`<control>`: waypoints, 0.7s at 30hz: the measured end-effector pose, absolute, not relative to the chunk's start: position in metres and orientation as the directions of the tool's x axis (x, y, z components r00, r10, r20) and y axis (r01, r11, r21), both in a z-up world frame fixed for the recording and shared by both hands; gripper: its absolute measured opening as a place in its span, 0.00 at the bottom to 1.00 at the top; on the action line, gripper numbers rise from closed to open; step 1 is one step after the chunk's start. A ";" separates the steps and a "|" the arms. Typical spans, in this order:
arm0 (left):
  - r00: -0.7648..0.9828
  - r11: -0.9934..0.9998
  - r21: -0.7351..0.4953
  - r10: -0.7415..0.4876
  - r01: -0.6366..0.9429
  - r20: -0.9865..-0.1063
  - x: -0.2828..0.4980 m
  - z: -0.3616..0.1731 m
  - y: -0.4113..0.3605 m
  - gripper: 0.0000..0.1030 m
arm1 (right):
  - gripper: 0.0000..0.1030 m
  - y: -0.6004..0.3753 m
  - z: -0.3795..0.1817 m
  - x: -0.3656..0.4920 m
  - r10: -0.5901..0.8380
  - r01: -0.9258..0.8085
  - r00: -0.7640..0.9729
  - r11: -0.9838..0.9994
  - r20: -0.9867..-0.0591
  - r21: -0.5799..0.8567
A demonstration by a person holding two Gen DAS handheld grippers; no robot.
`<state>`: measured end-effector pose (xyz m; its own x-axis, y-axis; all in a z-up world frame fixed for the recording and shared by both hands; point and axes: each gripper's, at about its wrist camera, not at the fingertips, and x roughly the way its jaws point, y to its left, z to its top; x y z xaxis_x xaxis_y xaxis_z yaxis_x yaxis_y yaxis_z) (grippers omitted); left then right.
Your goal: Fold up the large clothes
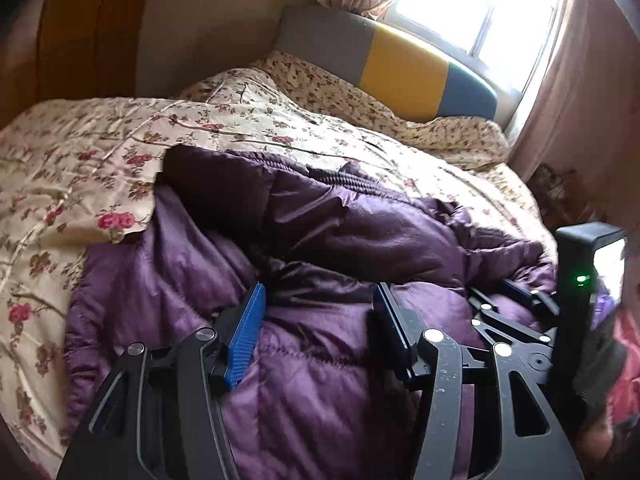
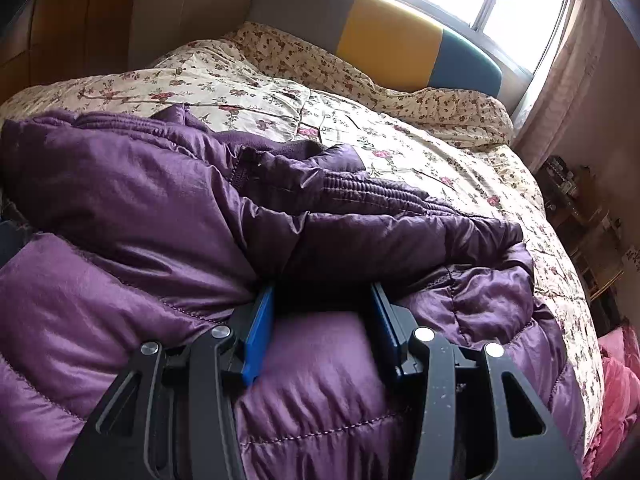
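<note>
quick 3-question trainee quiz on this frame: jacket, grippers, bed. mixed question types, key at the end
1. True or false: the purple puffer jacket lies flat and fully spread on the floral bedspread.
2. Multiple choice: the left gripper is A) shut on a sleeve, B) open, with its fingers over the jacket, C) out of view.
3. Fill in: the middle panel of the headboard is ____.

Key:
1. False; it is bunched and partly folded over itself.
2. B. The right gripper is open too, pressed into the padding.
3. Yellow, between a grey panel and a blue one.
</note>
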<state>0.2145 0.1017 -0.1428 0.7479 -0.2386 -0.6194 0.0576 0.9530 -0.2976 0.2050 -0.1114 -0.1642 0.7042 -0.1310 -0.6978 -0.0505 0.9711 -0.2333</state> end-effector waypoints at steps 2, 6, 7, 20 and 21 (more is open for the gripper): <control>0.755 0.945 -0.323 -0.247 0.050 -0.608 0.205 -0.135 0.112 0.54 | 0.44 -0.115 -0.156 0.199 -0.110 -0.053 0.708 0.977 -0.697 -0.208; 0.775 0.942 -0.334 -0.223 0.017 -0.591 0.182 -0.124 0.141 0.54 | 0.42 -0.119 -0.134 0.177 -0.053 -0.072 0.741 0.985 -0.670 -0.158; 0.777 0.942 -0.337 -0.218 0.008 -0.591 0.179 -0.123 0.147 0.54 | 0.39 -0.119 -0.128 0.170 -0.040 -0.079 0.749 0.986 -0.661 -0.149; 0.729 0.860 -0.501 -0.278 -0.102 -0.626 0.145 -0.153 0.216 0.61 | 0.17 -0.104 -0.126 0.102 0.118 -0.217 0.708 0.975 -0.696 -0.054; 0.725 0.851 -0.515 -0.289 -0.105 -0.625 0.143 -0.156 0.219 0.61 | 0.17 -0.103 -0.129 0.101 0.116 -0.218 0.706 0.974 -0.699 -0.059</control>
<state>0.1434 0.2186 -0.1556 0.7252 -0.2889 -0.6250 -0.1046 0.8510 -0.5147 0.1011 -0.1025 -0.1293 0.7060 0.1156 -0.6987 -0.2183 0.9741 -0.0594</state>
